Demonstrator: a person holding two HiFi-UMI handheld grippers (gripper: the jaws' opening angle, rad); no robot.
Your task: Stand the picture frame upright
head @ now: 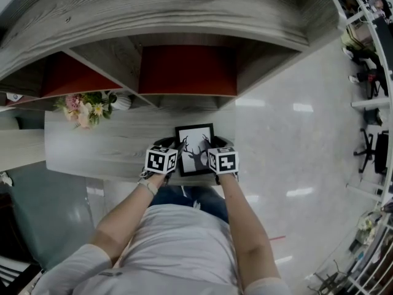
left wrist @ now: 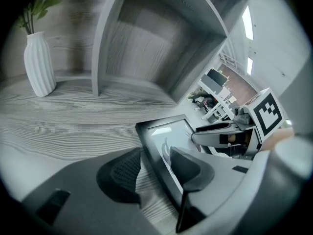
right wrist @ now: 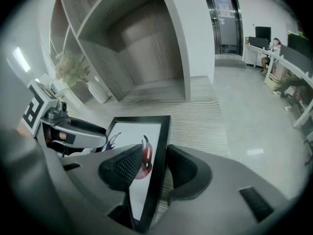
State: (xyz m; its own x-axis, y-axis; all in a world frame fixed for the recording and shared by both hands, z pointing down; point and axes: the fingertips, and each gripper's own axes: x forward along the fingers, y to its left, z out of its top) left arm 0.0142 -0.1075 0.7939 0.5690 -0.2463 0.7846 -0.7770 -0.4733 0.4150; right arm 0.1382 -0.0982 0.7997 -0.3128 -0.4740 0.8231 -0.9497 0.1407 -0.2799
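The black picture frame [head: 195,145] with a deer silhouette print sits tilted, face up toward me, near the front edge of the grey wood desk [head: 92,146]. My left gripper [head: 174,154] grips its left side and my right gripper [head: 213,153] its right side. In the left gripper view the frame [left wrist: 166,136] runs edge-on between the jaws of the left gripper [left wrist: 156,168], with the right gripper [left wrist: 230,131] beyond it. The right gripper view shows the frame [right wrist: 134,136] clamped by the right gripper [right wrist: 154,168], and the left gripper [right wrist: 73,131] across the picture.
A ribbed white vase [left wrist: 39,65] with flowers [head: 86,108] stands at the desk's left. Shelf cubbies with red back panels [head: 187,69] rise behind the desk, with a divider [right wrist: 178,38] close behind the frame. Shiny floor [head: 295,152] lies to the right.
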